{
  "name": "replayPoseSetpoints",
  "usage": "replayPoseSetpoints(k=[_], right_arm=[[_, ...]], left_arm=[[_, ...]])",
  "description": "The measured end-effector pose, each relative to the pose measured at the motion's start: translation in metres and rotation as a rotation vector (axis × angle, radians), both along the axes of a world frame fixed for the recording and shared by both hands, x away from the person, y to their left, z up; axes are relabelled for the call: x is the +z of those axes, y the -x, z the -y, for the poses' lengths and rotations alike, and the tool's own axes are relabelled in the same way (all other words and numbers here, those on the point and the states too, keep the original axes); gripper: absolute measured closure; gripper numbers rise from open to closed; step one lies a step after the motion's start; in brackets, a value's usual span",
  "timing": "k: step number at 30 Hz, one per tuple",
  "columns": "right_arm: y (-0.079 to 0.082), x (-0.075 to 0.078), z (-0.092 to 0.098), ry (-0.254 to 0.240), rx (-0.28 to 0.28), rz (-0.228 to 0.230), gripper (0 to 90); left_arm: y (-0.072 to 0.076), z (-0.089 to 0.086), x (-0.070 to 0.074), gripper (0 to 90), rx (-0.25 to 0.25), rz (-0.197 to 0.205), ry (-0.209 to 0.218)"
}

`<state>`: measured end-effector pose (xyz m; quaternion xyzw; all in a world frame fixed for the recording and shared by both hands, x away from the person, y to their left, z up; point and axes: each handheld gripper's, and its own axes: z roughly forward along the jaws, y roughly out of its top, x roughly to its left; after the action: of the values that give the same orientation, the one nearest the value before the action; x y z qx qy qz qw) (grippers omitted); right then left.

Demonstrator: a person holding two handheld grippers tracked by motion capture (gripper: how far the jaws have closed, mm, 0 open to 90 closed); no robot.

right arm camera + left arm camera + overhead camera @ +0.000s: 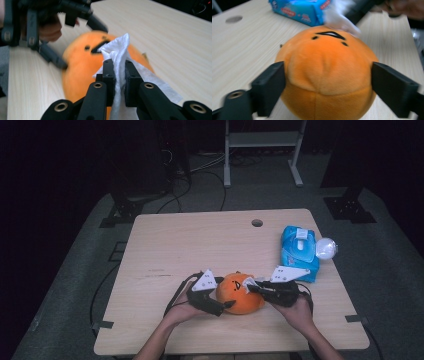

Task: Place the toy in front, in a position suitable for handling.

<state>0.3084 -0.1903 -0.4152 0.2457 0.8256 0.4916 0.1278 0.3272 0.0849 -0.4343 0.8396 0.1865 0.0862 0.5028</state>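
An orange round plush [241, 296] with a small black face lies near the table's front edge. My left gripper [223, 302] reaches it from the left. In the left gripper view the plush [327, 70] sits between the wide-spread jaws, whose pads stand at its two sides without squeezing it. My right gripper [253, 289] comes in from the right, shut on a white wipe [117, 47]. The wipe's free end rests on the plush [80, 65] beside the face. The left gripper [83, 47] appears blurred behind the plush in the right gripper view.
A blue pack of wipes [299, 252] lies at the table's right side, with a white round thing [326, 248] by its far corner. The wooden table [200, 250] has a cable hole [257, 223] near its far edge. Cables and a frame stand on the floor beyond.
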Motion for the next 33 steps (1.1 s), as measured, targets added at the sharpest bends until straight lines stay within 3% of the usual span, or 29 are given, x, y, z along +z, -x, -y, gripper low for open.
replayPoseSetpoints(k=[2, 4, 10, 12, 15, 17, 18, 20, 22, 23, 25, 30, 32, 33], right_arm=[[0.004, -0.001, -0.002, 0.005, 0.011, -0.002, 81.2], [0.009, 0.002, -0.009, 0.015, 0.036, 0.011, 81.2], [0.016, 0.012, -0.035, 0.000, 0.113, 0.047, 81.3], [0.014, 0.016, -0.034, -0.010, 0.099, 0.059, 81.3], [0.009, 0.016, -0.023, -0.001, 0.050, 0.068, 81.3], [0.004, 0.013, -0.014, 0.007, 0.024, 0.053, 81.3], [0.002, 0.011, -0.010, 0.006, 0.019, 0.038, 81.3], [0.003, 0.006, -0.006, 0.006, 0.018, 0.021, 81.3], [0.005, 0.005, -0.006, 0.002, 0.024, 0.016, 81.3], [0.007, 0.006, -0.008, 0.011, 0.030, 0.025, 81.3], [0.010, 0.007, -0.012, 0.018, 0.043, 0.033, 81.2], [0.021, 0.013, -0.033, -0.012, 0.141, 0.029, 81.4], [0.025, 0.017, -0.041, 0.019, 0.149, 0.067, 81.5], [0.024, 0.019, -0.042, 0.019, 0.145, 0.071, 81.5]], left_arm=[[-0.002, 0.000, -0.003, 10.8, 0.008, -0.041, 0.009], [0.000, 0.000, -0.003, 18.2, -0.006, -0.018, 0.000], [0.012, 0.009, 0.002, 27.4, -0.077, 0.126, -0.061], [0.016, 0.011, 0.003, 28.3, -0.099, 0.163, -0.073], [0.018, 0.012, 0.003, 28.2, -0.116, 0.186, -0.081], [0.015, 0.010, 0.004, 24.0, -0.094, 0.162, -0.068], [0.011, 0.009, 0.004, 18.0, -0.064, 0.115, -0.048], [0.006, 0.007, 0.003, 11.3, -0.042, 0.056, -0.025], [0.004, 0.006, 0.000, 11.9, -0.036, 0.011, -0.017], [0.004, 0.006, -0.001, 15.2, -0.042, 0.010, -0.018], [0.006, 0.006, 0.000, 22.1, -0.050, 0.034, -0.031], [0.018, 0.013, 0.005, 29.4, -0.107, 0.162, -0.091], [0.022, 0.015, 0.007, 30.6, -0.131, 0.208, -0.123], [0.023, 0.015, 0.007, 30.9, -0.133, 0.214, -0.117]])
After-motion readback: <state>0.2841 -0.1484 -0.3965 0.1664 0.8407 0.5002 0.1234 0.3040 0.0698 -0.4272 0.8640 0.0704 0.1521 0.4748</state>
